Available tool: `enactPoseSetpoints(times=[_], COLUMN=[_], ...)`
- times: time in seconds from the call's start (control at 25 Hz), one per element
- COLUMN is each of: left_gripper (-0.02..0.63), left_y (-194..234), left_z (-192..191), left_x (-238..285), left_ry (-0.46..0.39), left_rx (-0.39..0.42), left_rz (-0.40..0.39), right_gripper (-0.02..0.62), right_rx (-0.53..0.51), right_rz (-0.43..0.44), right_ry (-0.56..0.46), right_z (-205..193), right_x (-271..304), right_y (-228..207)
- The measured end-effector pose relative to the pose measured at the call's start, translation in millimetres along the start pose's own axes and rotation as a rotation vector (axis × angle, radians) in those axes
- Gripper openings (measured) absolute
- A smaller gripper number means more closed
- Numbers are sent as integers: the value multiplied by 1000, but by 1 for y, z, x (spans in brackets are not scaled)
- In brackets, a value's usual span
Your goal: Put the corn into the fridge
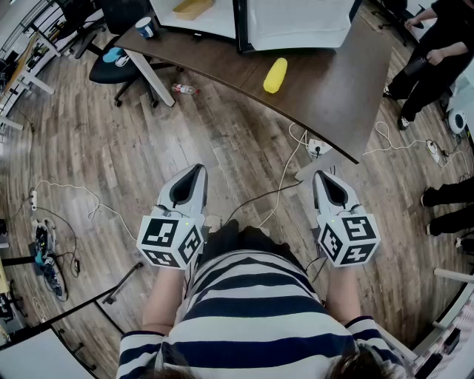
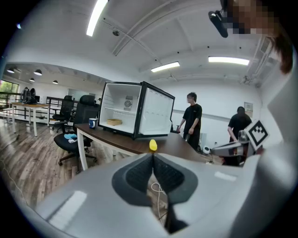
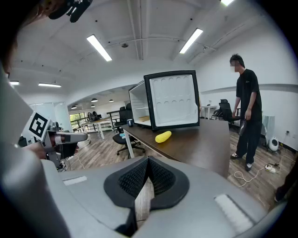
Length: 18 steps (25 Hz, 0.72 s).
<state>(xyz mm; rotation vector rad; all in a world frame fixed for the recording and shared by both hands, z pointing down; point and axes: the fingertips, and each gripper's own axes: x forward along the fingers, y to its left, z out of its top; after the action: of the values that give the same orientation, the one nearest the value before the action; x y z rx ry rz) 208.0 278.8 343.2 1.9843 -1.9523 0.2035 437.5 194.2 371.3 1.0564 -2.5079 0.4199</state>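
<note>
Clearly, the task is at its very beginning, and nothing of it is done yet. On the left side, the left gripper [image 1: 195, 172] is held low in front of the person's body, over the wooden floor [image 1: 111, 148] and well apart from the table [image 1: 333, 89]. In the left gripper view its jaws [image 2: 152, 159] are pressed together at the tips and there is nothing between them.

Further to the middle, the corn [image 1: 275, 75] lies on its side on the dark table top, in front of the fridge [image 1: 296, 22] and near it, but outside of it. The fridge stands on the same table with its door swung wide open, so the way inside looks free. The left gripper view shows the corn [image 2: 152, 145] just beyond the closed tips, but far away from them.

On the right side, the right gripper [image 1: 324, 178] is also held low over the floor, short of the table edge. Its jaws [image 3: 148, 163] are closed on each other and hold nothing; the corn [image 3: 163, 136] is seen beyond them on the table.

What is left seems to be the whole work: to come near the table, open one gripper, take the corn and lay it inside the fridge [image 3: 170, 100].
</note>
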Motion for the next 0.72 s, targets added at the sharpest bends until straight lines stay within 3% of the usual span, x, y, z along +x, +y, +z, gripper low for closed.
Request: enactPoseSetpoints(times=[0.44, 0.72], left_gripper=[0, 0], left_y=[-20, -16], left_z=[-12, -11], left_x=[-25, -25], left_ry=[6, 6], left_rx=[-5, 1], left_rz=[69, 99], right_gripper=[-6, -5], right_rx=[-50, -36], right_rz=[75, 80], right_ry=[-4, -16], right_z=[-6, -5], right_x=[-2, 4], right_y=[-1, 0])
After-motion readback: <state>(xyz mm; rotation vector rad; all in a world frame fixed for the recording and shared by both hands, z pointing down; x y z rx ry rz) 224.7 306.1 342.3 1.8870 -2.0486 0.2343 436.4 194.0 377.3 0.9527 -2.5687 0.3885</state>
